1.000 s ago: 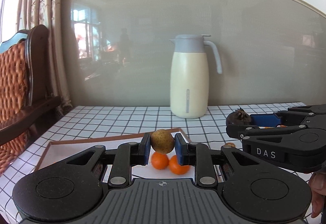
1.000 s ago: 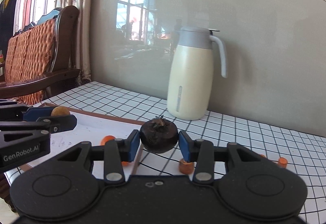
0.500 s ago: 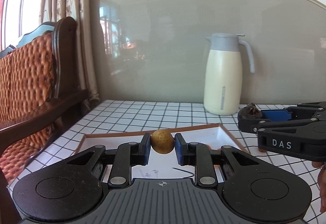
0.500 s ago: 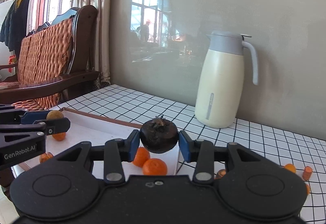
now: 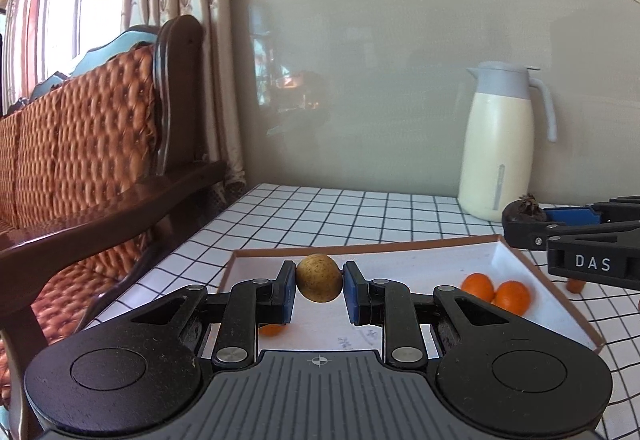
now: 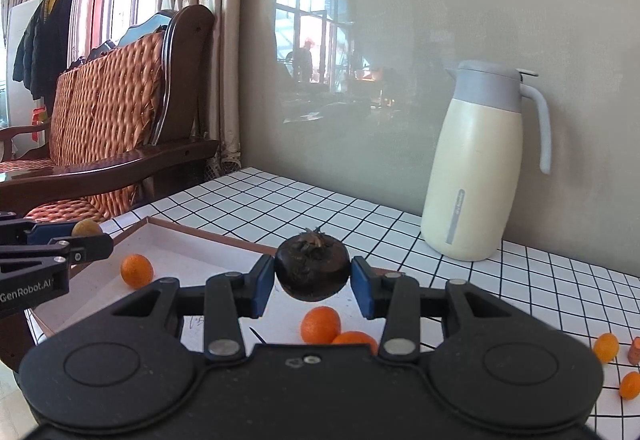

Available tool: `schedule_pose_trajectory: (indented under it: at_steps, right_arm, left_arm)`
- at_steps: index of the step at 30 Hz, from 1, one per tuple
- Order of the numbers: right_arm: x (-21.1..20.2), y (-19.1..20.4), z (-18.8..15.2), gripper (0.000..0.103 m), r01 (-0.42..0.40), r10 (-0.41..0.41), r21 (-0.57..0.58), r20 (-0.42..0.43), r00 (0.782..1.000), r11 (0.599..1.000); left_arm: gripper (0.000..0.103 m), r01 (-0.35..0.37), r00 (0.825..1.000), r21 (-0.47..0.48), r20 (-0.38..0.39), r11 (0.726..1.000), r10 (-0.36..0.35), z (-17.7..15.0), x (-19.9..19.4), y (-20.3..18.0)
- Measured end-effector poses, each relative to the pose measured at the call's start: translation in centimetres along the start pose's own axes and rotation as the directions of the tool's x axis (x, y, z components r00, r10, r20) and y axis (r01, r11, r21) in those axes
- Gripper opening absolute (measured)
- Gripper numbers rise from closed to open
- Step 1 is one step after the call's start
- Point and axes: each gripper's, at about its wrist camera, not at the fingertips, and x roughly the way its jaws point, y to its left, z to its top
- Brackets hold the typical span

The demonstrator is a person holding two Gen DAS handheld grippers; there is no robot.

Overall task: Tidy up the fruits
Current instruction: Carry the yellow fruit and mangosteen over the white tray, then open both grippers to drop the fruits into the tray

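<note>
left tool (image 5: 319, 286) clamped on a tan round fruit (image 5: 319, 277), above the white tray (image 5: 404, 264) | right tool (image 6: 313, 287) clamped on a dark fruit (image 6: 311, 266), over the tray's right part | left view: two oranges (image 5: 495, 291) in the tray | right view only: loose small oranges (image 6: 605, 347) on the checked worktop (image 6: 320, 208) at far right, jug (image 6: 476, 168) behind

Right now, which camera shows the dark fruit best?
The right wrist view: the dark fruit sits whole between the right gripper pads. The left wrist view shows only part of it at its right edge.
</note>
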Motion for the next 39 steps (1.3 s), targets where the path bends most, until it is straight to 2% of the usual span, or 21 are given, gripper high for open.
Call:
schedule_pose_trajectory:
  at_steps: [12,19,29,31,32,33,34,35,36,39]
  right_arm:
    - [3.0,0.0,0.7,0.033,0.005,-0.005,0.004,-0.022,1.0,1.0]
    - [4.8,-1.3,1.0,0.033,0.025,-0.025,0.002,-0.053,0.998,1.0]
    - [6.8,-2.8,0.7,0.033,0.017,-0.013,0.043,-0.088,0.996,0.999]
    - [7.4,-2.7,0.7,0.035,0.03,-0.027,0.026,-0.102,0.994,0.999]
    - [7.5,-2.7,0.8,0.047,0.061,-0.06,0.011,-0.102,0.993,0.998]
    - [7.1,-2.8,0.7,0.079,0.099,-0.098,0.011,-0.065,0.993,0.995]
    - [6.5,-3.0,0.7,0.092,0.111,-0.111,0.021,-0.023,0.994,0.994]
    - [6.2,-3.3,0.8,0.092,0.114,-0.113,0.028,-0.01,0.994,0.993]
    - [6.2,-3.4,0.9,0.091,0.114,-0.113,0.029,-0.017,0.993,0.993]
    - [5.7,-3.4,0.7,0.096,0.116,-0.116,0.032,0.009,0.993,0.993]
  left_arm:
    - [0.026,-0.059,0.998,-0.033,-0.007,0.998,0.059,0.5,3.4,2.9]
    - [0.026,-0.069,0.998,-0.034,-0.005,0.997,0.069,1.5,6.1,3.1]
    - [0.026,-0.085,0.995,-0.055,-0.047,0.995,0.083,1.3,8.9,3.5]
    - [0.026,-0.061,0.997,-0.066,-0.045,0.996,0.058,1.2,9.2,3.3]
    - [0.026,-0.052,0.998,-0.065,-0.042,0.997,0.049,1.1,9.3,3.0]
    - [0.042,-0.056,0.998,-0.056,-0.041,0.997,0.053,1.0,9.3,2.8]
    - [0.087,-0.071,0.997,-0.048,-0.026,0.996,0.07,0.9,9.1,2.5]
    - [0.103,-0.096,0.995,-0.038,0.009,0.995,0.096,0.7,8.6,2.3]
    - [0.103,-0.109,0.993,-0.024,0.034,0.994,0.11,0.7,8.2,2.3]
    - [0.103,-0.103,0.994,-0.048,0.035,0.993,0.105,1.0,7.7,2.8]
